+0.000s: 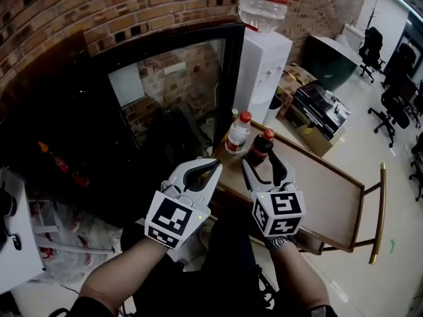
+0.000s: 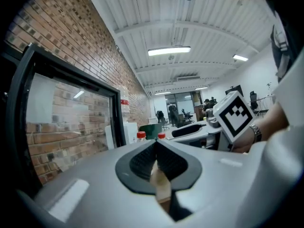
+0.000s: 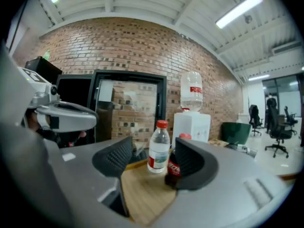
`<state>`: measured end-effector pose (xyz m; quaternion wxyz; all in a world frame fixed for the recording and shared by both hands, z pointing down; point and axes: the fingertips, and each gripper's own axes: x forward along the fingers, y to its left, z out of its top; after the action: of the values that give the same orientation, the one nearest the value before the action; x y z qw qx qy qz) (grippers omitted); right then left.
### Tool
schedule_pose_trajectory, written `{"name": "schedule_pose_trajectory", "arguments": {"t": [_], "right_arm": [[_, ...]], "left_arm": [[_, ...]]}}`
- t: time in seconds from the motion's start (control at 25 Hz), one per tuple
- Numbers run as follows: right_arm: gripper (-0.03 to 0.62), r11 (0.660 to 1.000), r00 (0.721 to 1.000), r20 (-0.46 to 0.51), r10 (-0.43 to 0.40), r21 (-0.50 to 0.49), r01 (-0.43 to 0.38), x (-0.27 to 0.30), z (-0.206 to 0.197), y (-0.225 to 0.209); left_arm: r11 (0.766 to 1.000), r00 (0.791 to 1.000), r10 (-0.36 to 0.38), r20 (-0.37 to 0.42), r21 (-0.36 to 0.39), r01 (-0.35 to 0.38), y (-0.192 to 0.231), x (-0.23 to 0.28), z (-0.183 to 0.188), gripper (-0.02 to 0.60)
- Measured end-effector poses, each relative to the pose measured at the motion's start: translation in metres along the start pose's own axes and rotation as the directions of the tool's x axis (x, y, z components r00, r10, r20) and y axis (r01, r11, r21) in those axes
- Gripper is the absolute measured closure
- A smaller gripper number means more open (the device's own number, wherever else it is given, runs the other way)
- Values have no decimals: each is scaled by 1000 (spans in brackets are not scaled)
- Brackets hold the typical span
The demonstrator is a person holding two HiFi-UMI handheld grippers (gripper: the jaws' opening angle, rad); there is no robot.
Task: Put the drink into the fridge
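Wooden table before you. Your left gripper: jaws together, empty. Your right gripper: jaws apart, gripping nothing. Just ahead, cola bottle and water bottle upright, side by side at table end. Beyond, glass-door fridge, water dispenser beside it.

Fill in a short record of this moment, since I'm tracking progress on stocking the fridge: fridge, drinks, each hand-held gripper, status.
fridge: glass door looks shut
drinks: clear water bottle and dark cola bottle, both red-capped, upright on the wooden table
left hand-held gripper: jaws together, empty
right hand-held gripper: jaws apart, facing the bottles, gripping nothing
status: no drink picked up yet
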<state>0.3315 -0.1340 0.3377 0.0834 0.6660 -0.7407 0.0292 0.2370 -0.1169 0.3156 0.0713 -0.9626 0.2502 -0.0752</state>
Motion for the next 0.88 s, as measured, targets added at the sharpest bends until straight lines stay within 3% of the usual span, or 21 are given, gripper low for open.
{"name": "schedule_pose_trajectory", "arguments": {"t": [0.44, 0.88], "right_arm": [[309, 997, 992, -102, -74, 14, 76, 31, -35, -49], [293, 998, 984, -173, -49, 27, 55, 60, -60, -65]], "left_arm": [[998, 998, -63, -19, -16, 62, -10, 48, -8, 577], [996, 995, -85, -44, -33, 84, -11, 71, -20, 577]]}}
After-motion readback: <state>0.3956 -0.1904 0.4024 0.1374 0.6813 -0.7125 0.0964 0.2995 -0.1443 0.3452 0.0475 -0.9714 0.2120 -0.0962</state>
